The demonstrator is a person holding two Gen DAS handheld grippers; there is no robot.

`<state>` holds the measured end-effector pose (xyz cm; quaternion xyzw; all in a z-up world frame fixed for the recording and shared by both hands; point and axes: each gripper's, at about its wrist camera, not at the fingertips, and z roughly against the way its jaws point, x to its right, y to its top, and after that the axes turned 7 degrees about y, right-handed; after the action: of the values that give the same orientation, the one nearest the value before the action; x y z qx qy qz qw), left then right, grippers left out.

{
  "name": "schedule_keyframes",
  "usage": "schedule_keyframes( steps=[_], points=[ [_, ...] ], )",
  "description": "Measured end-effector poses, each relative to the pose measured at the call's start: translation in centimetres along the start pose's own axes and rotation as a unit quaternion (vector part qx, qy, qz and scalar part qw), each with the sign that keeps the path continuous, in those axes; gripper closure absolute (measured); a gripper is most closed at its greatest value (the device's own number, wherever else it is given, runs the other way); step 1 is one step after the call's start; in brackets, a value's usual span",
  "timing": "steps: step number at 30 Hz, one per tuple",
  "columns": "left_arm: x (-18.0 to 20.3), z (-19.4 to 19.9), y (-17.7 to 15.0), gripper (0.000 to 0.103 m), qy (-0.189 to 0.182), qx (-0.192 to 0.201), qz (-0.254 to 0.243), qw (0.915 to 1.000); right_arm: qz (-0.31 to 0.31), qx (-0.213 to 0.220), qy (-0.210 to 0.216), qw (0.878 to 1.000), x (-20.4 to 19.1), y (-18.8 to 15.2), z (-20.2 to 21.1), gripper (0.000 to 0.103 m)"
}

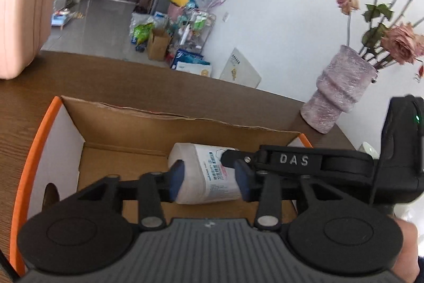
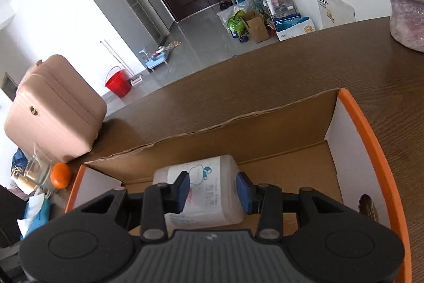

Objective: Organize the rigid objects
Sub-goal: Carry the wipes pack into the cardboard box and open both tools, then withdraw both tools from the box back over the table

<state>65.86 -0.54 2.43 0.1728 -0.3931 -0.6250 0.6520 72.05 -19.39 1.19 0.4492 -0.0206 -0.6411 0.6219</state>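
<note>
A white plastic bottle (image 1: 204,171) with a printed label lies on its side on the floor of an orange-rimmed cardboard box (image 1: 29,150). My left gripper (image 1: 209,182) hovers over it with its blue pads (image 1: 176,181) apart, one at each side of the bottle, and neither visibly presses on it. From the right, my right gripper (image 1: 228,158) reaches in over the bottle's far end. In the right wrist view the bottle (image 2: 209,192) shows wider than the gap of the right gripper (image 2: 214,192). The left pad (image 2: 182,190) overlaps the bottle and the jaws are open.
The box stands on a brown wooden table (image 2: 291,76). A pink case (image 2: 55,108) stands at the left, with an orange (image 2: 60,175) and a glass beside it. A pink vase (image 1: 341,89) with dried roses stands at the right. Beyond the far edge is cluttered floor.
</note>
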Motion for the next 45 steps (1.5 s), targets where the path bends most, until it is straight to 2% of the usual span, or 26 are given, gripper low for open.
schedule_keyframes(
  steps=[2,5,9,11,12,13,15,17,18,20,23,27,32,35,39,43,45],
  points=[
    [-0.3,0.0,-0.1,0.060,0.008,-0.001,0.006,1.0000,0.021,0.011,-0.007,1.000,-0.5,0.0,0.1,0.057],
    [-0.6,0.8,0.3,0.058,0.039,0.007,0.012,0.9991,0.041,0.018,-0.018,0.999,-1.2,-0.5,0.6,0.048],
    [-1.4,5.1,1.4,0.048,0.066,0.053,-0.023,0.9961,0.074,0.033,-0.041,0.996,-2.6,-0.4,3.2,0.048],
    [-1.9,7.7,1.6,0.044,0.090,0.070,-0.044,0.9925,0.096,0.043,-0.052,0.993,-3.3,-0.5,5.8,0.044],
    [-2.2,9.2,1.5,0.039,0.101,0.076,-0.058,0.9903,0.105,0.047,-0.058,0.992,-3.6,-0.7,7.1,0.039],
    [-2.5,10.9,1.2,0.029,0.115,0.085,-0.072,0.9871,0.119,0.052,-0.067,0.989,-3.7,-1.0,8.8,0.035],
    [-2.9,13.9,0.3,0.014,0.145,0.107,-0.104,0.9782,0.155,0.066,-0.086,0.982,-3.9,-2.1,12.7,0.016],
    [-3.2,17.4,-1.0,0.008,0.160,0.134,-0.125,0.9700,0.185,0.084,-0.114,0.973,-4.0,-3.4,16.5,0.009],
    [-3.2,18.7,-1.5,0.002,0.161,0.142,-0.129,0.9682,0.192,0.091,-0.124,0.969,-4.0,-4.2,18.1,0.009],
    [-3.0,21.3,-2.8,0.001,0.161,0.152,-0.120,0.9678,0.190,0.100,-0.129,0.968,-3.7,-5.7,21.2,0.007],
    [-2.3,24.3,-4.4,0.000,0.150,0.161,-0.118,0.9684,0.181,0.108,-0.115,0.971,-4.1,-8.2,24.2,0.002],
    [-1.2,27.5,-6.6,0.000,0.147,0.169,-0.116,0.9678,0.192,0.122,-0.102,0.969,-5.6,-11.4,27.0,0.002],
    [-1.1,31.1,-10.3,0.000,0.151,0.174,-0.109,0.9670,0.186,0.166,-0.084,0.965,-7.0,-15.9,30.1,0.000],
    [-0.9,33.2,-13.6,0.000,0.166,0.179,-0.097,0.9648,0.183,0.192,-0.071,0.962,-7.5,-19.3,31.9,0.000],
    [-0.6,36.3,-19.3,0.000,0.175,0.214,-0.084,0.9573,0.161,0.214,-0.061,0.961,-7.0,-24.4,33.7,0.000],
    [-0.2,38.1,-25.4,0.000,0.181,0.233,-0.108,0.9495,0.159,0.218,-0.028,0.963,-5.5,-29.9,34.7,0.000],
    [0.0,38.4,-28.4,0.000,0.169,0.230,-0.118,0.9511,0.155,0.229,-0.015,0.961,-4.6,-32.7,35.2,0.000]
  ],
)
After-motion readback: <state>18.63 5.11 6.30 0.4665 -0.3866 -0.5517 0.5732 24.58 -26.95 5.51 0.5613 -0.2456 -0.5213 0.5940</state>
